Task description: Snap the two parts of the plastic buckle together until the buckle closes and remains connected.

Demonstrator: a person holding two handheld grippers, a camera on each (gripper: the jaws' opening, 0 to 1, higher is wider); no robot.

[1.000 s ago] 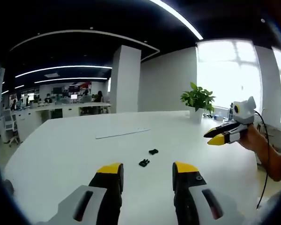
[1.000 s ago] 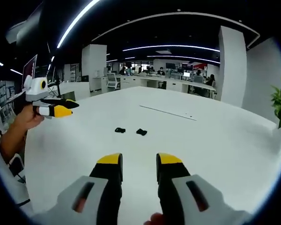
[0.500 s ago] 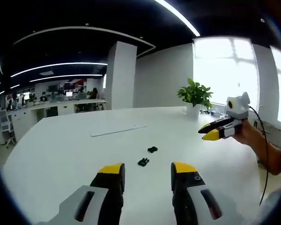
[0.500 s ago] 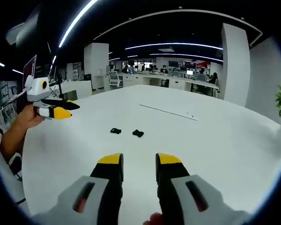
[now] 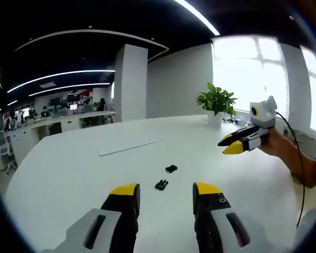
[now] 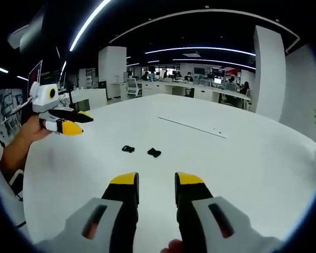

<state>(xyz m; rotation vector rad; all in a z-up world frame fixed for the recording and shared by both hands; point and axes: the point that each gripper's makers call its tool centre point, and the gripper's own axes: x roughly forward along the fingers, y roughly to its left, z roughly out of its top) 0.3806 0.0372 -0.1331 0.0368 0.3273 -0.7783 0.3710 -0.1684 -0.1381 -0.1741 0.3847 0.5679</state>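
Two small black buckle parts lie apart on the white table (image 5: 68, 179). In the left gripper view one part (image 5: 161, 184) sits just beyond my left gripper (image 5: 165, 191), and the other part (image 5: 171, 168) lies a little farther off. The left gripper's yellow-tipped jaws are open and hold nothing. In the right gripper view the parts (image 6: 128, 149) (image 6: 154, 153) lie side by side ahead of my right gripper (image 6: 156, 180), which is open and holds nothing. Each gripper appears in the other's view, held in a hand above the table: the right gripper (image 5: 234, 144) and the left gripper (image 6: 68, 122).
A long thin pale strip (image 5: 130, 146) (image 6: 192, 127) lies on the table beyond the buckle parts. A potted plant (image 5: 217, 101) stands at the far table edge near bright windows. Office desks and a white pillar (image 5: 130, 81) stand behind the table.
Both views have shifted slightly as the hands moved. The right gripper has drifted a little toward the table's middle in the left gripper view. The buckle parts have not moved on the table.
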